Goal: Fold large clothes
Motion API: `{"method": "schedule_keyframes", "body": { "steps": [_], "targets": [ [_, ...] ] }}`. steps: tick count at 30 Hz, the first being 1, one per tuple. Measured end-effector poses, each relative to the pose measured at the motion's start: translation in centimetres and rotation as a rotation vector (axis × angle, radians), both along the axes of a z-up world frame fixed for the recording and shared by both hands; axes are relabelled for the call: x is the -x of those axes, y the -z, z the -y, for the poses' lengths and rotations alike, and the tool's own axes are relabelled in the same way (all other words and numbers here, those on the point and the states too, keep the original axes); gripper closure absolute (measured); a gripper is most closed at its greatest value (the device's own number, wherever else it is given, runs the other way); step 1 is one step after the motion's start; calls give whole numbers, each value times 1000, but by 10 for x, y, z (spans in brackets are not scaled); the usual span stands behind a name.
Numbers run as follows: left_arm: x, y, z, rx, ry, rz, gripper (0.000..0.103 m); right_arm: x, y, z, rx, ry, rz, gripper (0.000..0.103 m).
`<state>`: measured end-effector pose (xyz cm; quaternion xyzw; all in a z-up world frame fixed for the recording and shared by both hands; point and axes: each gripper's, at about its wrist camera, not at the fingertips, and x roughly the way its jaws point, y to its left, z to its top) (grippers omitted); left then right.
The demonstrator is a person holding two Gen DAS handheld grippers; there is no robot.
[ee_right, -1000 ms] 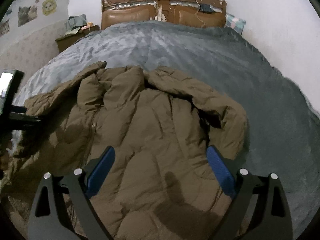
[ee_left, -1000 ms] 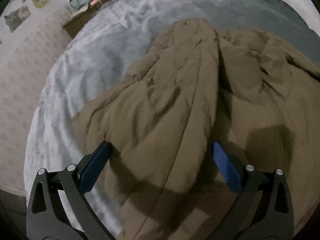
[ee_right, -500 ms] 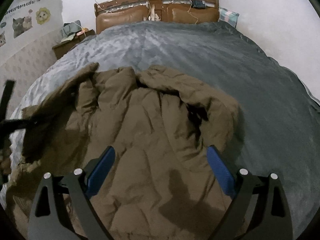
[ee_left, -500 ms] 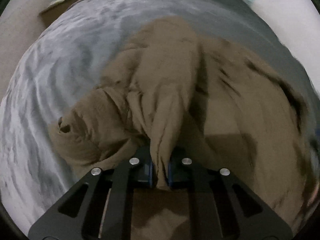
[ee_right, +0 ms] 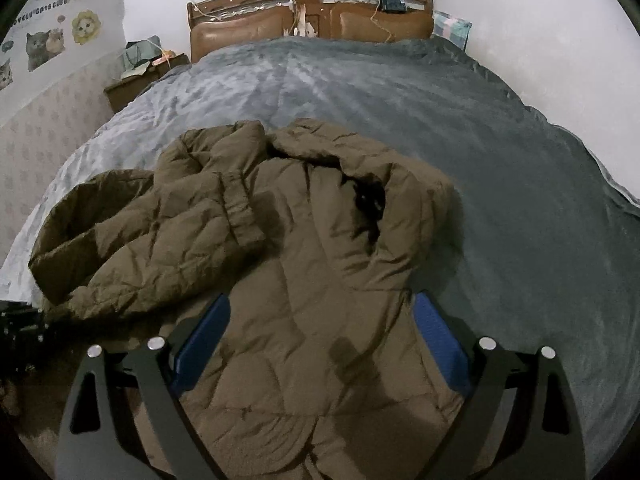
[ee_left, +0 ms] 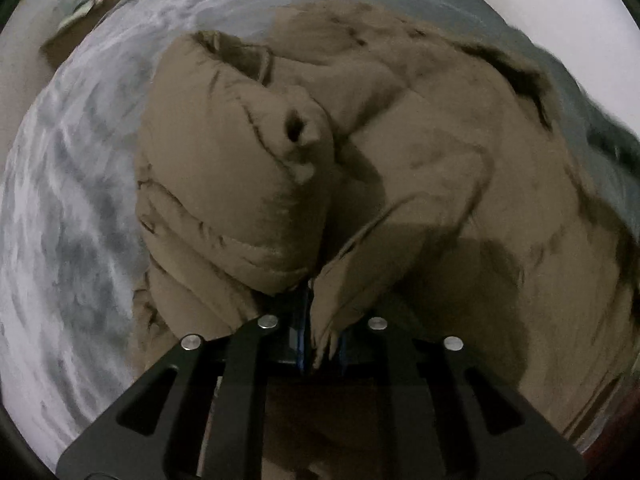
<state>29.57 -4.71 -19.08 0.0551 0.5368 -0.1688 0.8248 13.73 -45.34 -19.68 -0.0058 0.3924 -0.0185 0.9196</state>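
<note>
My left gripper (ee_left: 320,340) pinches the brown puffer jacket (ee_left: 440,168), jaws easing apart, mid sleeve-fold. Right gripper (ee_right: 320,344) hovers wide open, lower frame. Next I'd probably fold the other sleeve.

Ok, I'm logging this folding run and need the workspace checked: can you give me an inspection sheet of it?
Surface: bed with grey blanket, rumpled.
Job's things: brown padded coat on the near part of the bed, one sleeve folded over its front.
Clutter: nothing seen on the bed besides the coat.
Grippers: left gripper has coat fabric pinched between its jaws, which are opening slightly; right gripper open above the coat, holding nothing.
Cables: cords hang across the wooden headboard.
Surroundings: nightstand piled with items, cat stickers on the wall.
</note>
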Motion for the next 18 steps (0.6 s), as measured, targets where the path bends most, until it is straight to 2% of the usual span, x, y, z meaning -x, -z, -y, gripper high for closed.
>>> {"method": "schedule_keyframes", "body": {
  "steps": [3, 9, 10, 18],
  "targets": [
    [-12, -12, 0, 0, -43, 16, 82, -2, 3, -5, -5, -12, -9, 10],
    [-20, -31, 12, 1, -78, 36, 78, -15, 7, -17, -9, -35, -20, 10],
    [-19, -33, 4, 5, -85, 37, 77, -18, 6, -18, -6, -40, -19, 10],
    [-34, -25, 5, 55, -119, -16, 70, -35, 6, -28, -19, -55, -14, 10]
  ]
}}
